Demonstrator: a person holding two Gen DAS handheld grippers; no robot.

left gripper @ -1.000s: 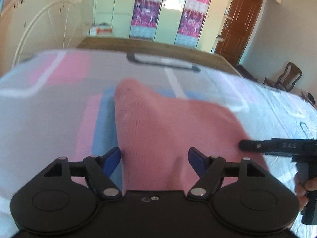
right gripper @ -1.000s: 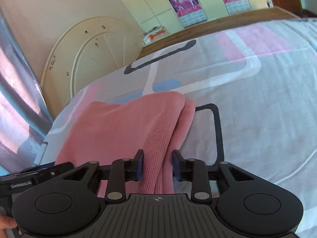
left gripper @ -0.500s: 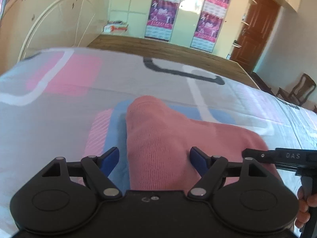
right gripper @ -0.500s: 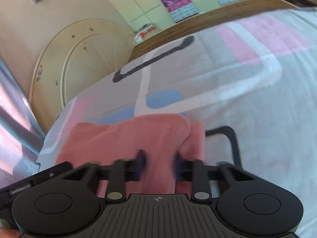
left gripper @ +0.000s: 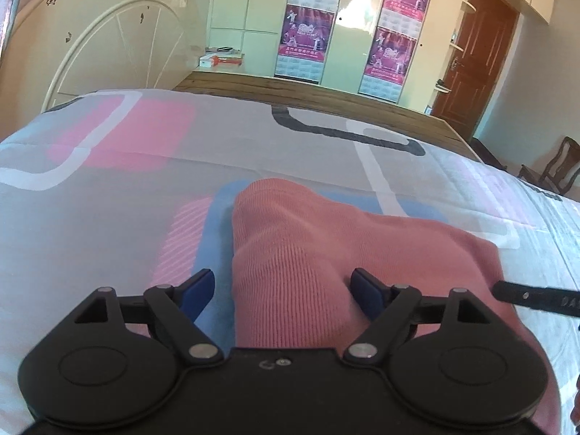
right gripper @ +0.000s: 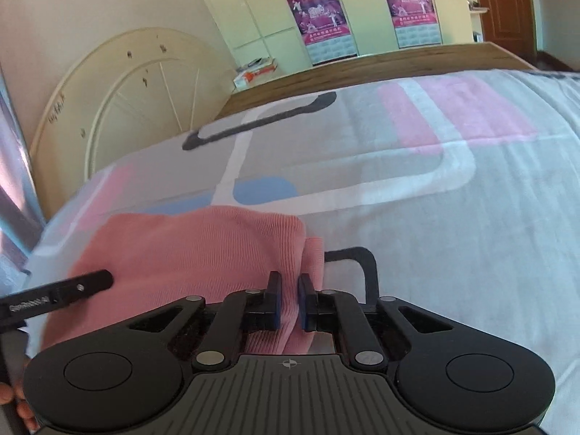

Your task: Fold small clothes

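Bed (left gripper: 253, 152), cream headboard (left gripper: 108, 58), brown door (left gripper: 475, 72), posters (left gripper: 308, 36).

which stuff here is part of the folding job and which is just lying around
In the job:
- pink knit garment, on the bedsheet
- right gripper, jaws shut on the garment's edge
- left gripper, jaws open around a raised fold

Just lying about:
- headboard
- wardrobe posters
- boxes on the ledge
- door
- chair
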